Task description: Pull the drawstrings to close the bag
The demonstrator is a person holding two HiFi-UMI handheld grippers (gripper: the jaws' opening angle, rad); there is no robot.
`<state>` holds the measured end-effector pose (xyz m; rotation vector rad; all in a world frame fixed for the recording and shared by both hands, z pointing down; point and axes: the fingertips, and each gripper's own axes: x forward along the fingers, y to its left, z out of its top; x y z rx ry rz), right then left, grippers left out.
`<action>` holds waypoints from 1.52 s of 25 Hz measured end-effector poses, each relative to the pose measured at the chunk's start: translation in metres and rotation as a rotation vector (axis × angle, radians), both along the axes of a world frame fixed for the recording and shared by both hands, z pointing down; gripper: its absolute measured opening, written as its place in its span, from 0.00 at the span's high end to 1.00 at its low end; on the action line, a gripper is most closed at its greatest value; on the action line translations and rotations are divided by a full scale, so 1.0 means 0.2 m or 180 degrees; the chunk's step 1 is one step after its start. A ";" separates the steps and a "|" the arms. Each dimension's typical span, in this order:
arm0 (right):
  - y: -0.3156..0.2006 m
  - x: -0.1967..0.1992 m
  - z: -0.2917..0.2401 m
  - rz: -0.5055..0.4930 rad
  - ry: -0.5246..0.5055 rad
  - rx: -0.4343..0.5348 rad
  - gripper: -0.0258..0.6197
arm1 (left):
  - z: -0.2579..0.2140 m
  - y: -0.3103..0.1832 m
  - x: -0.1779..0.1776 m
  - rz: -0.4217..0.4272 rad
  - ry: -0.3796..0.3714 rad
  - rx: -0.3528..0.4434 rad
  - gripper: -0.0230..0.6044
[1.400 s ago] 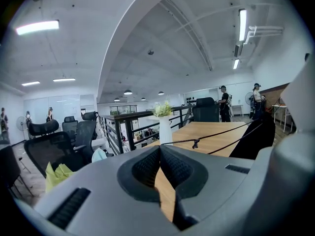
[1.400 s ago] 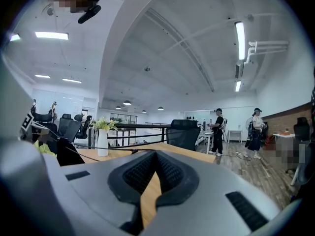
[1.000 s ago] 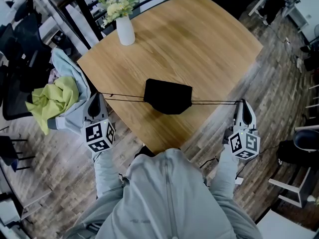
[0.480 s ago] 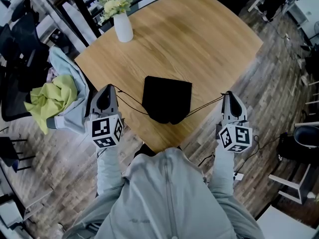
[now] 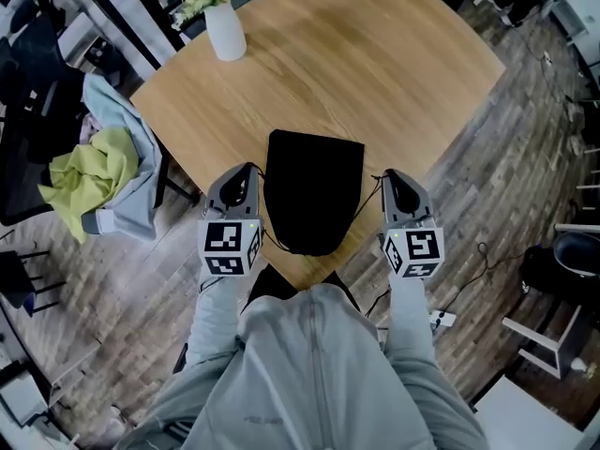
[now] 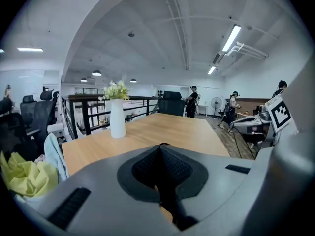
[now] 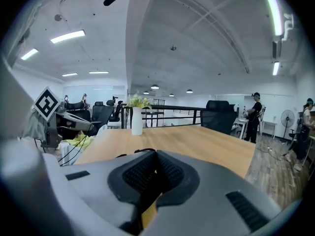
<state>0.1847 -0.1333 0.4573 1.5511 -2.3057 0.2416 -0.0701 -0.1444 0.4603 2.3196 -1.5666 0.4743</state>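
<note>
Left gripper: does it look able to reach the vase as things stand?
Probably not cleanly. Nothing stands on the table between the left gripper and the vase, but its jaws are shut on a drawstring of the bag, so reaching would likely drag the bag along.

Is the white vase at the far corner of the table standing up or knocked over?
Upright: the vase stands on its base on the table, flowers sticking out the top.

A light wooden table with rounded corners (image 5: 375, 82) stands on a dark plank floor (image 5: 525, 157). A black fabric bag (image 5: 314, 190) lies flat on it, close to the near edge. A white vase with pale flowers (image 5: 225, 34) stands upright near its far left edge.
</note>
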 end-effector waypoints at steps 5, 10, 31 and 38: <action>0.07 -0.09 0.29 -0.0165 -0.0018 -0.0487 0.92 | 0.22 0.05 0.05 0.0089 -0.0001 -0.0369 0.92; 0.11 -0.14 0.52 -0.0238 0.0034 -0.0902 0.92 | 0.41 0.09 0.05 0.0082 -0.0040 -0.0659 0.92; 0.18 -0.19 0.71 -0.0184 -0.0136 -0.1449 0.75 | 0.68 0.20 0.02 0.0205 -0.0033 -0.1265 0.72; 0.17 -0.17 0.64 -0.0133 -0.0194 -0.1342 0.75 | 0.62 0.19 -0.02 0.0155 -0.0054 -0.1161 0.64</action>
